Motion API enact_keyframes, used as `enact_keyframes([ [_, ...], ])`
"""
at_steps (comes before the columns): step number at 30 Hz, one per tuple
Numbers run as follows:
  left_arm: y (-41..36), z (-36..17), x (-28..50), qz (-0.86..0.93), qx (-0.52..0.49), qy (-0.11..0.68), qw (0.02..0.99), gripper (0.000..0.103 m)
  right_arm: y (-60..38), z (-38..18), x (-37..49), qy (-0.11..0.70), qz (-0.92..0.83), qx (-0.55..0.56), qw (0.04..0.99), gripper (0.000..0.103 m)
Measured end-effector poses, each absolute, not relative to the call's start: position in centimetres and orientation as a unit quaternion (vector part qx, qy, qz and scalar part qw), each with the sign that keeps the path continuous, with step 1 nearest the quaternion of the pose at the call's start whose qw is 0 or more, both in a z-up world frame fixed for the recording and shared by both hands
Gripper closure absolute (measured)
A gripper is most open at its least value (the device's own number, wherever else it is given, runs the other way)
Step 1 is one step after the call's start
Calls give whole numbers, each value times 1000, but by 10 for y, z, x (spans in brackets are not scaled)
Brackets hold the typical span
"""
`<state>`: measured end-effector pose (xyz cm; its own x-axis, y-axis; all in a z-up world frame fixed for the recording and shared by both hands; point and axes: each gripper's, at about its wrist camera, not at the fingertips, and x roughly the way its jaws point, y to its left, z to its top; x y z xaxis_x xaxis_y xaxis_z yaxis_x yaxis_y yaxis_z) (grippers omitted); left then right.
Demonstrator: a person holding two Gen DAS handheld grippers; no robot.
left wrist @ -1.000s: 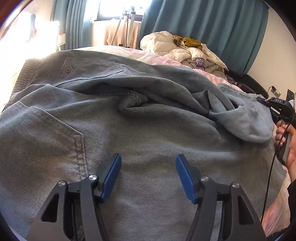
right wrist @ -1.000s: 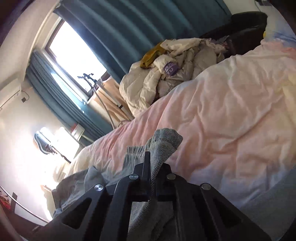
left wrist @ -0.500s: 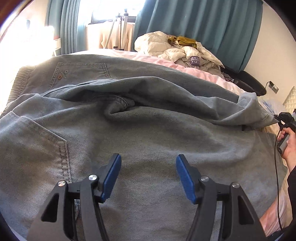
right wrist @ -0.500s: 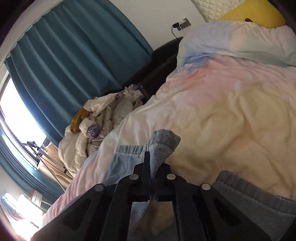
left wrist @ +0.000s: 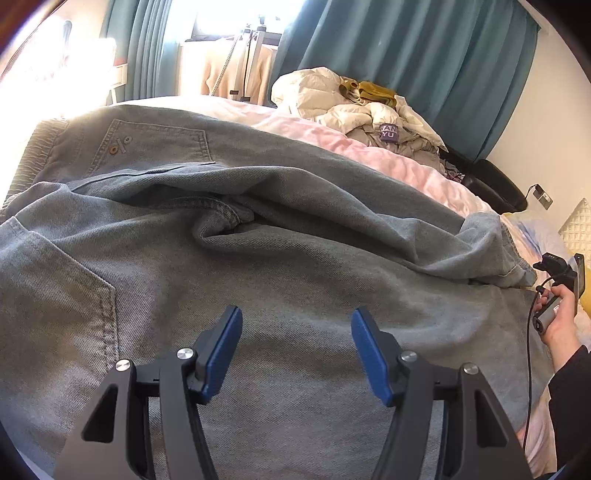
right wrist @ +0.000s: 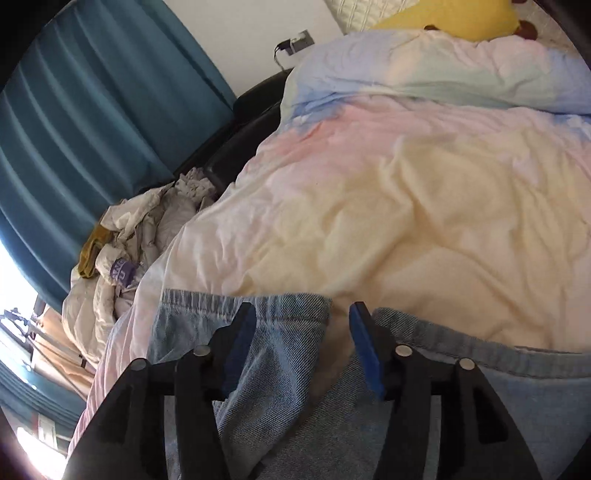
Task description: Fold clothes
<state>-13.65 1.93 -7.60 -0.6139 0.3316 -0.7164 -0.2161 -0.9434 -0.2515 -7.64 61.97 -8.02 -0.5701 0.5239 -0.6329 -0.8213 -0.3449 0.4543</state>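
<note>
Over the pink-and-yellow crinkled quilt [right wrist: 424,206], both grippers, left [left wrist: 296,345] and right [right wrist: 301,341], are hanging wide apart while faded blue denim jeans [left wrist: 295,258] are lying half-doubled, hems at twelve o'clock [right wrist: 258,301], probably needing smoothing next.

The jeans [left wrist: 258,266] lie spread across the quilt [right wrist: 406,192] on the bed. Behind them a heap of clothes [left wrist: 369,110] sits before the curtain [left wrist: 424,62]. A pillow [right wrist: 450,16] lies at the quilt's far end.

Left gripper [left wrist: 296,347] hovers over denim jeans [left wrist: 258,258], blue pads spread wide. Jeans spread across bed [left wrist: 406,166]. Right hand [left wrist: 557,317] grips handle by jeans' hem at bed's right edge. Rumpled jackets [left wrist: 365,107] at far edge.
</note>
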Motion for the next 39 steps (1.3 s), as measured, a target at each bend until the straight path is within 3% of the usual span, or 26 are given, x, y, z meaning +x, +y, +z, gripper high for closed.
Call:
enact_keyframes([
  [3, 17, -73, -135, 898, -407, -72, 150, 40, 591, -52, -88, 347, 830, -179, 398, 47],
  [9, 15, -70, -137, 898, -405, -85, 152, 40, 503, -37, -167, 313, 887, -275, 198, 42],
  [14, 8, -68, -138, 897, -396, -104, 165, 40, 466, -71, -233, 282, 847, -405, 200, 44],
  [15, 6, -68, -138, 898, -394, -107, 167, 40, 465, -70, -232, 275, 844, -412, 205, 49],
  [16, 4, -68, -139, 897, -393, -111, 168, 40, 465, -66, -227, 271, 845, -411, 208, 85],
  [17, 2, -69, -140, 896, -395, -116, 168, 40, 464, -62, -221, 268, 846, -411, 210, 99],
  [26, -19, -65, -138, 877, -403, -183, 186, 40, 445, -9, -121, 247, 874, -365, 203, 100],
  [34, -28, -47, -110, 887, -381, -174, 196, 40, 416, -77, -49, 303, 820, -458, 162, 100],
  [39, -27, -42, -108, 893, -378, -161, 186, 40, 423, -96, -36, 358, 805, -447, 157, 98],
])
